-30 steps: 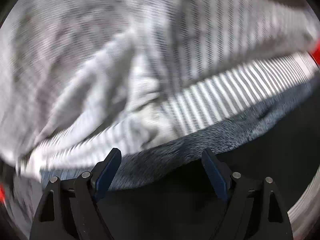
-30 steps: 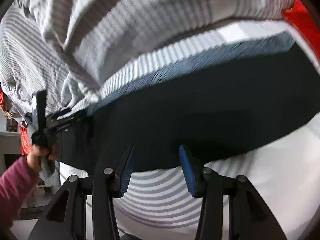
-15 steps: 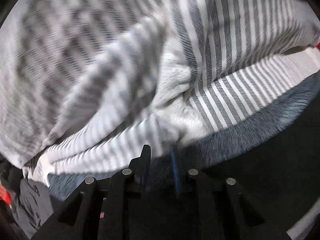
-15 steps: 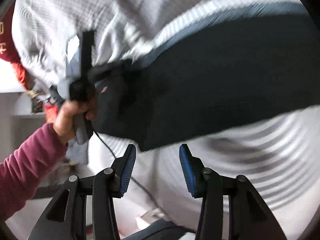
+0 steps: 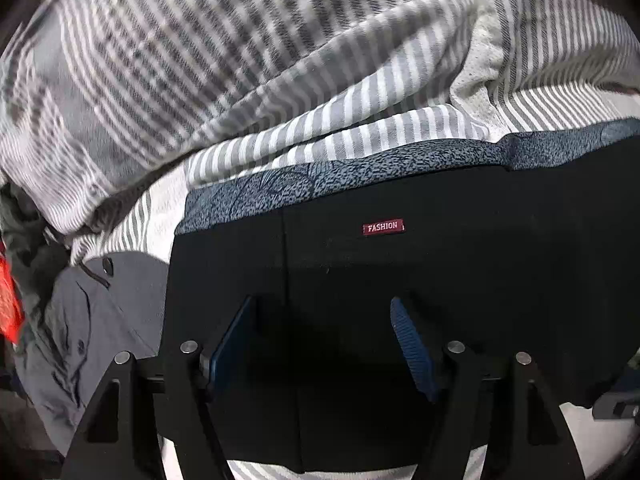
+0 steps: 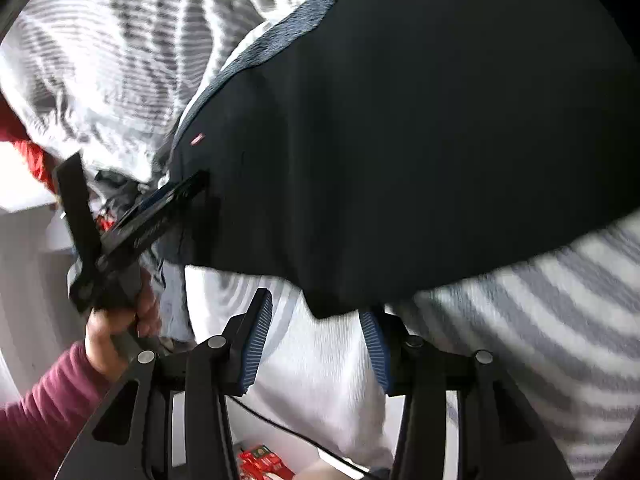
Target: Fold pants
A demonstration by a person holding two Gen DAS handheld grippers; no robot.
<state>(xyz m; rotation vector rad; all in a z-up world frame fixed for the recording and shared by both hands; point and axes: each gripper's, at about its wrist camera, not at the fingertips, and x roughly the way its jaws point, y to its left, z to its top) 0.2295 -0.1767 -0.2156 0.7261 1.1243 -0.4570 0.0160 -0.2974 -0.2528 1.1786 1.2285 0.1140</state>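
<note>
Black pants [image 5: 400, 264] between spread left fingers [image 5: 412, 344]

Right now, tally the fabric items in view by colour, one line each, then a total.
Black pants: 1
Grey-and-white striped bedding: 1
Grey buttoned garment: 1
Red-orange fabric, only partly in view: 1
Total: 4
</note>
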